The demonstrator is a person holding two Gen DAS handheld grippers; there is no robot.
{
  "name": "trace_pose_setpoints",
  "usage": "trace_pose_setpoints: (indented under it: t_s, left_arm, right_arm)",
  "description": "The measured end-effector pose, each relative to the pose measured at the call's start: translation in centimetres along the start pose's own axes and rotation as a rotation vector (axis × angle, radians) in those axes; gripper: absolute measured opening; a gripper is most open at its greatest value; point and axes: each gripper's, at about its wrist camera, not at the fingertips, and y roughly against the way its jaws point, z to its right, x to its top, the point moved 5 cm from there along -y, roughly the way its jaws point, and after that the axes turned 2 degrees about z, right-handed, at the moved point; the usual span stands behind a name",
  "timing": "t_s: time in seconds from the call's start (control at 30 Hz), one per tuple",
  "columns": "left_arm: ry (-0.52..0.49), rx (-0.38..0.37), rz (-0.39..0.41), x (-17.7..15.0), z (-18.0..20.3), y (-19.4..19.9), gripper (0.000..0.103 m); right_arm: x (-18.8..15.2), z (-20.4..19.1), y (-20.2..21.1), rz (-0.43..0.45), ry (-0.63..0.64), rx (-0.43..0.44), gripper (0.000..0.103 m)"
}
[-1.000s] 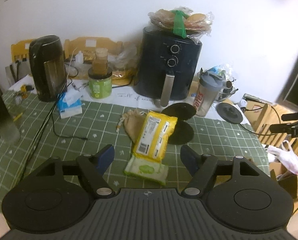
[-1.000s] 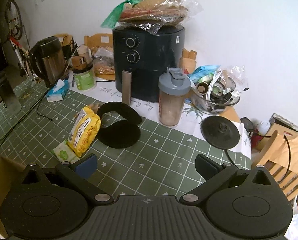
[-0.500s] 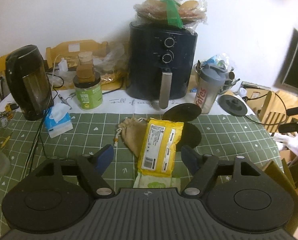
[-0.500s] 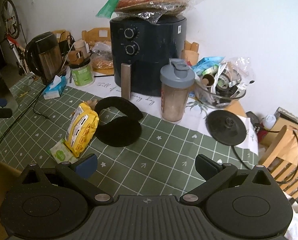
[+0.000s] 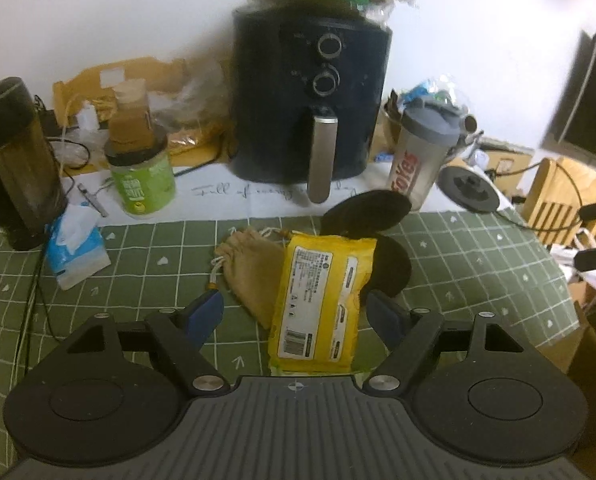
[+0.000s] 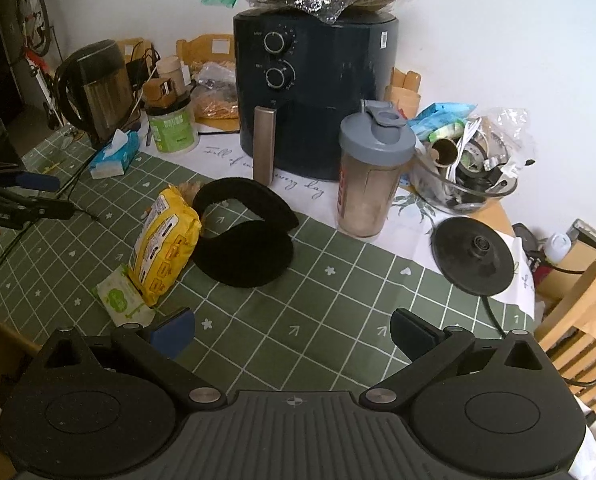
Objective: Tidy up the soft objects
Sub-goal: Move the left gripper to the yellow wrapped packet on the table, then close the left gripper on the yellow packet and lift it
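1. Left wrist view: the left gripper [image 5: 293,314] is open, with nothing pinched. The yellow pack [image 5: 322,300] lies between its fingers, not touched.
2. The yellow pack sits on the green cloth [image 5: 137,280], in front of the air fryer [image 5: 312,100]. A tan pouch [image 5: 249,268] touches its left side. Black earmuffs [image 6: 243,240] touch its right side.
3. The pack looks soft, light and a bit slippery. Squeeze its long sides near the middle.
4. The right gripper [image 6: 291,334] is open and empty, to the right of the pack.

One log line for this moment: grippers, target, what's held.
left hand-held gripper: open, straddling yellow pack | right hand-held gripper: open, empty, over tablecloth | held: nothing
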Motion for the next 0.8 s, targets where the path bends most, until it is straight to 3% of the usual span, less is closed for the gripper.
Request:
trace_pose_setpoints:
  t_s: [0.27,0.47,0.73,0.8]
  left_arm:
    - [-0.047,-0.113,-0.081,-1.1,-0.9,-5.2,0.079]
    - [-0.036,-0.149,-0.143,-1.9,-1.6,-9.1,0.078]
    - [-0.087,-0.175,-0.203,-2.4,0.5,-12.2,0.079]
    - [-0.103,-0.173,-0.221,-2.4,0.9,-13.0,0.087]
  right_arm:
    - [-0.6,0.3,-1.1,-0.028,-0.027,0.004,0.103]
    - [-1.5,0.3,-1.5,-0.05,-0.047,-0.006,0.103]
    - [-2.6,0.8,-1.6,-0.077,-0.083,-0.024,0.103]
    - [-2.8,1.0,-1.6,-0.08,-0.09,-0.029,0.103]
